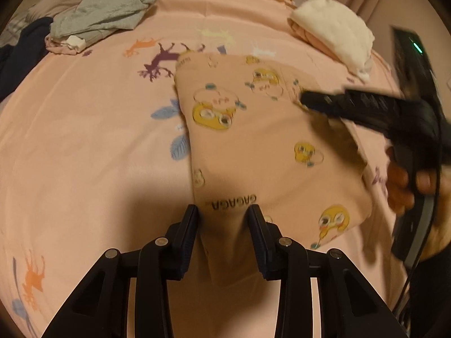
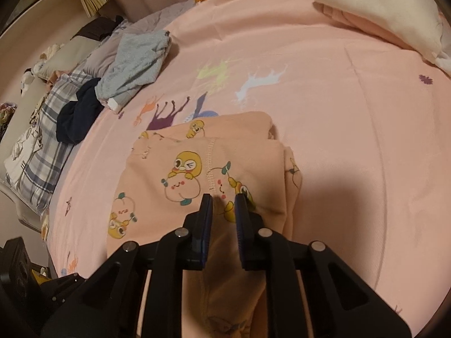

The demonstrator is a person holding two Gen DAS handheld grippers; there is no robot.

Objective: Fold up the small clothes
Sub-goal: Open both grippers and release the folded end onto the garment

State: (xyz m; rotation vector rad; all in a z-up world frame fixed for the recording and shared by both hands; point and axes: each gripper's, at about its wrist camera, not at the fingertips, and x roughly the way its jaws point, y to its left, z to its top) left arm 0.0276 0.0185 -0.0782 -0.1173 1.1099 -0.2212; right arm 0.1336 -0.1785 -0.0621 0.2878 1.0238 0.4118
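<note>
1. Nearest the left wrist camera, the left gripper (image 1: 224, 211) has its jaws narrowed on a raised fold of the peach printed garment (image 1: 262, 140) at its near edge, the cloth gathered between the pads.
2. In the right wrist view, the right gripper (image 2: 224, 200) stands narrower, its jaws pinching a ridge of the same peach printed garment (image 2: 197, 169) beside a stitched seam.
3. The garment lies partly folded on the pink bedsheet (image 1: 84, 140), its layers stacked, yellow cartoon figures facing up.
4. From the left wrist view, the right gripper (image 1: 305, 100) reaches in from the right over the garment, blurred, with a hand (image 1: 403, 186) around its handle and a cable trailing below.
5. Further off, to the left, a grey folded garment (image 1: 104, 14) rests on the sheet, with a dark navy cloth (image 1: 19, 56) just beside it.
6. To the far right, a cream folded item (image 1: 335, 33) sits on pink cloth.
7. At the left edge of the right wrist view lies a plaid pillow (image 2: 45, 152).
</note>
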